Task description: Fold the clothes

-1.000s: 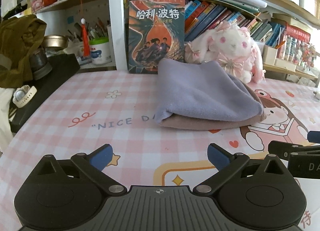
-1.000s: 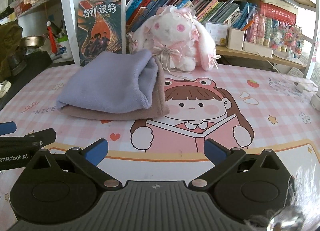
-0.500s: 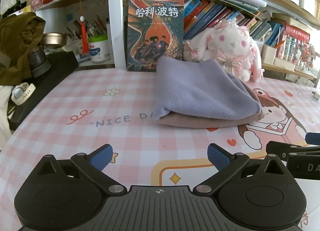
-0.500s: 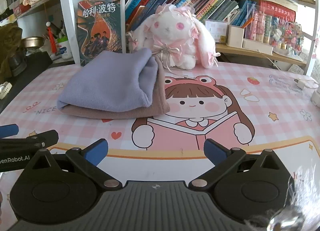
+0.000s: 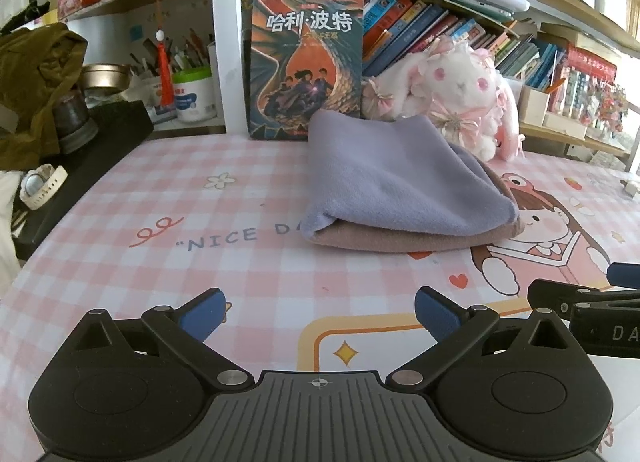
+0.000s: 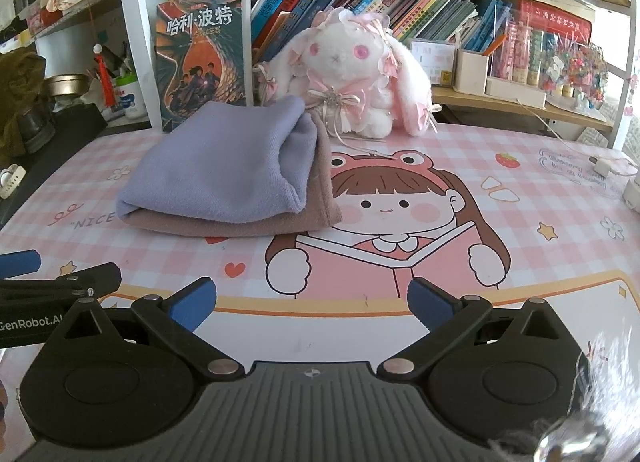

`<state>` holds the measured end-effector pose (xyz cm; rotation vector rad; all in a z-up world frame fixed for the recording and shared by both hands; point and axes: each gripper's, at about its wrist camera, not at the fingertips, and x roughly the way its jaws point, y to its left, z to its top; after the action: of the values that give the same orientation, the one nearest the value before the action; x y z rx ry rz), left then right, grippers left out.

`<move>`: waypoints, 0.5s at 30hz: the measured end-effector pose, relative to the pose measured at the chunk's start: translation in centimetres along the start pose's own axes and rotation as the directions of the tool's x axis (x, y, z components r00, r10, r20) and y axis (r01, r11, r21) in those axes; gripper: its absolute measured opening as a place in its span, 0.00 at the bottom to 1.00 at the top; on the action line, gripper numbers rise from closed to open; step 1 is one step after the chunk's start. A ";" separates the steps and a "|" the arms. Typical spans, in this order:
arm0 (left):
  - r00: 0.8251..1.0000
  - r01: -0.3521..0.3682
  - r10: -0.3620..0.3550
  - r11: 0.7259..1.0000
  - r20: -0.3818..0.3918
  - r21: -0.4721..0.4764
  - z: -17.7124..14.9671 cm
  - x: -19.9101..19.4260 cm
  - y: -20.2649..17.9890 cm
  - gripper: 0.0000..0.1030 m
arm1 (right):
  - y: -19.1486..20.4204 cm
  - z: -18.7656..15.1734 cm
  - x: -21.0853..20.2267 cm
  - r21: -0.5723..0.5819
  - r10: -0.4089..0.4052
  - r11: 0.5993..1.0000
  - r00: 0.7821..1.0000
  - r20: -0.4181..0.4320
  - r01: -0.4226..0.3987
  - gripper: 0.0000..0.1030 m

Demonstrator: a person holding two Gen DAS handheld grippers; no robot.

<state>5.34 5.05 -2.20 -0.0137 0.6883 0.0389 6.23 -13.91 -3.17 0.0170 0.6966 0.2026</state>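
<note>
pink checked counter [image 5: 248, 262]: your left claw [image 5: 318, 316] and right claw [image 6: 312, 306] hover wide apart and empty, folded lilac-and-brown cloth [image 5: 404, 190] lying well ahead of both.

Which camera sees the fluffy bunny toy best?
The right wrist view: the bunny toy faces the camera, whole apart from its lower left corner behind the folded cloth. In the left wrist view it sits farther off, partly hidden behind that cloth.
</note>
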 end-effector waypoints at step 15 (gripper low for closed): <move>1.000 0.008 -0.008 1.000 -0.006 -0.009 0.1 0.0 0.1 0.99 | -0.1 -0.1 0.0 0.004 0.000 1.000 1.000 -0.001 0.000 1.00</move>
<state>5.42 5.13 -2.14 -0.0252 0.6939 0.0343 6.14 -14.00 -3.23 0.0208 0.6978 0.2011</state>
